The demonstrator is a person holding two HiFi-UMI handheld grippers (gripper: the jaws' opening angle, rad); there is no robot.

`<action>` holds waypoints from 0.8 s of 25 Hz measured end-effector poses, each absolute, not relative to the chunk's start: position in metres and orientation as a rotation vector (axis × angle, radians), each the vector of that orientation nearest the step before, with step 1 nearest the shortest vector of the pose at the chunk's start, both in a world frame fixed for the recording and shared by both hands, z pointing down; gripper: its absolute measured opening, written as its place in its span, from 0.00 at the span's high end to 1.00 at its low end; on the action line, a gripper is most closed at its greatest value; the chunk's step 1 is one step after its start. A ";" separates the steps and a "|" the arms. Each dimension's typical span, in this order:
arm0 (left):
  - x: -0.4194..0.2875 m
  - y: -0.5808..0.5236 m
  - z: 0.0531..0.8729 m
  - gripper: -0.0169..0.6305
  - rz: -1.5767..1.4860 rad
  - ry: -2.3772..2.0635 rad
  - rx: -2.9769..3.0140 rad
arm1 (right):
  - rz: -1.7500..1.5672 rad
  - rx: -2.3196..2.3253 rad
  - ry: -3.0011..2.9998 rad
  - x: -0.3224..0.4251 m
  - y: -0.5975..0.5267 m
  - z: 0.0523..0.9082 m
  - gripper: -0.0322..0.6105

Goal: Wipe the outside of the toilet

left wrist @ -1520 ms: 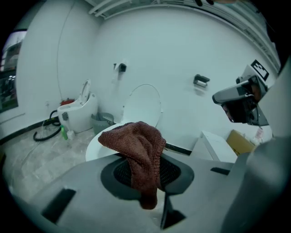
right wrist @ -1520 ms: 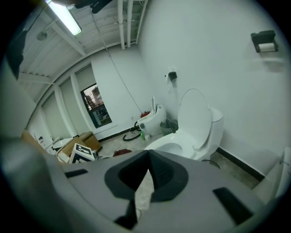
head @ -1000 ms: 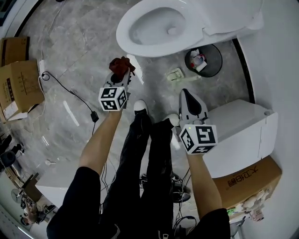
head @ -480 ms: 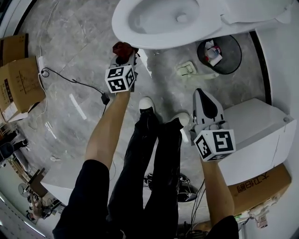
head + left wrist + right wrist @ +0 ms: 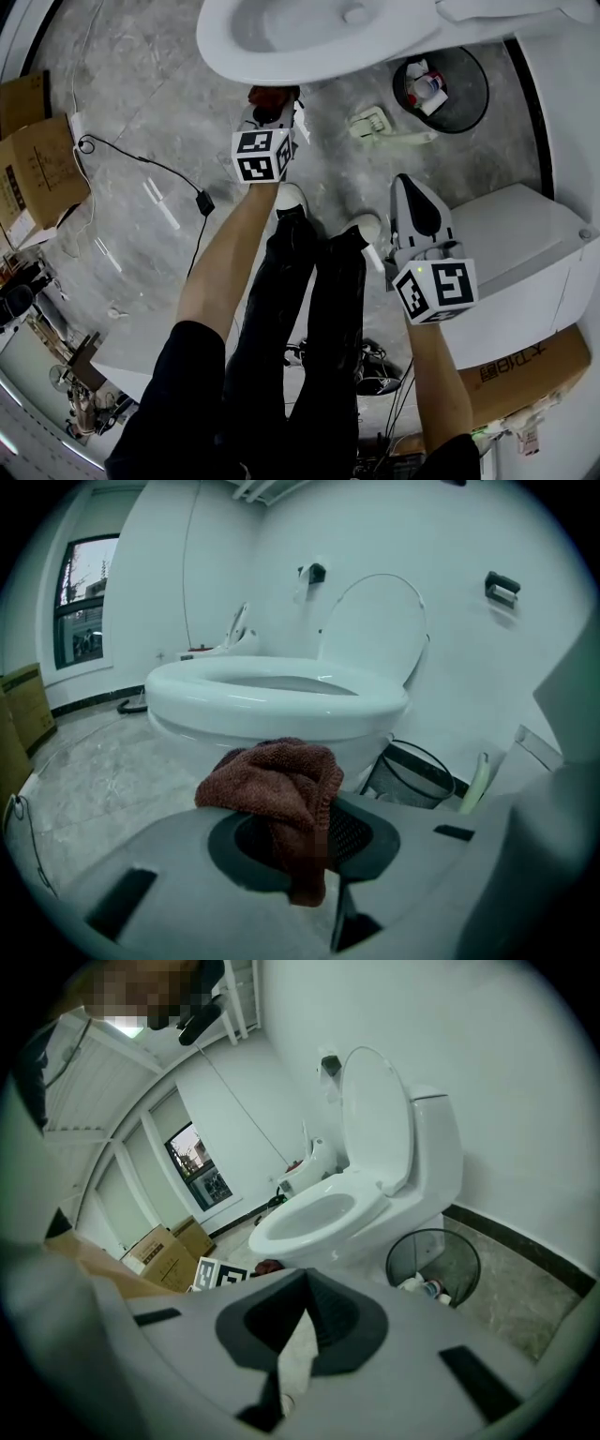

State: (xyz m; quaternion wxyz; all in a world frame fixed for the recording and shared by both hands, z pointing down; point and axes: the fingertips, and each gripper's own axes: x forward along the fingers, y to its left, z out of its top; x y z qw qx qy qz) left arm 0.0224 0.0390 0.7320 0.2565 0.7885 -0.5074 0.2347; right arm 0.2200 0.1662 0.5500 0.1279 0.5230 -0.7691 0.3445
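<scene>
The white toilet (image 5: 309, 42) fills the top of the head view, with its seat down and lid up. My left gripper (image 5: 272, 111) is shut on a reddish-brown cloth (image 5: 272, 96), held just below the front of the bowl's rim. In the left gripper view the cloth (image 5: 277, 785) bunches over the jaws, and the bowl (image 5: 281, 700) is close ahead. My right gripper (image 5: 413, 202) hangs shut and empty over the floor, to the right of the person's shoes. From its own view the toilet (image 5: 375, 1194) stands farther off.
A black mesh bin (image 5: 441, 89) with rubbish stands right of the toilet, with a small white object (image 5: 375, 125) on the floor beside it. A white unit (image 5: 506, 262) and a cardboard box (image 5: 516, 370) are at right. More boxes (image 5: 33, 178) and a cable (image 5: 159, 173) lie at left.
My left gripper has carried the cloth forward and a little right, up to the front of the bowl. The right gripper has stayed about where it was.
</scene>
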 end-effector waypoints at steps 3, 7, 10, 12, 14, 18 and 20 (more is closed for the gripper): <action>0.052 0.041 0.730 0.85 0.611 -1.359 2.142 | 1.013 1.536 -2.235 0.228 0.166 0.548 0.95; 0.102 0.042 0.728 0.85 0.633 -1.254 2.218 | 1.016 1.551 -2.232 0.241 0.169 0.545 0.95; 0.132 0.039 0.726 0.85 0.634 -1.204 2.243 | 1.024 1.570 -2.222 0.251 0.172 0.543 0.95; 0.149 0.037 0.724 0.85 0.640 -1.175 2.263 | 1.031 1.582 -2.213 0.258 0.174 0.542 0.95; 0.166 0.033 0.722 0.85 0.653 -1.136 2.298 | 1.034 1.593 -2.208 0.266 0.176 0.542 0.95; 0.196 0.029 0.722 0.85 0.646 -1.083 2.317 | 1.053 1.635 -2.179 0.282 0.184 0.545 0.95; 0.210 0.025 0.720 0.85 0.639 -1.037 2.332 | 1.058 1.650 -2.172 0.287 0.186 0.546 0.95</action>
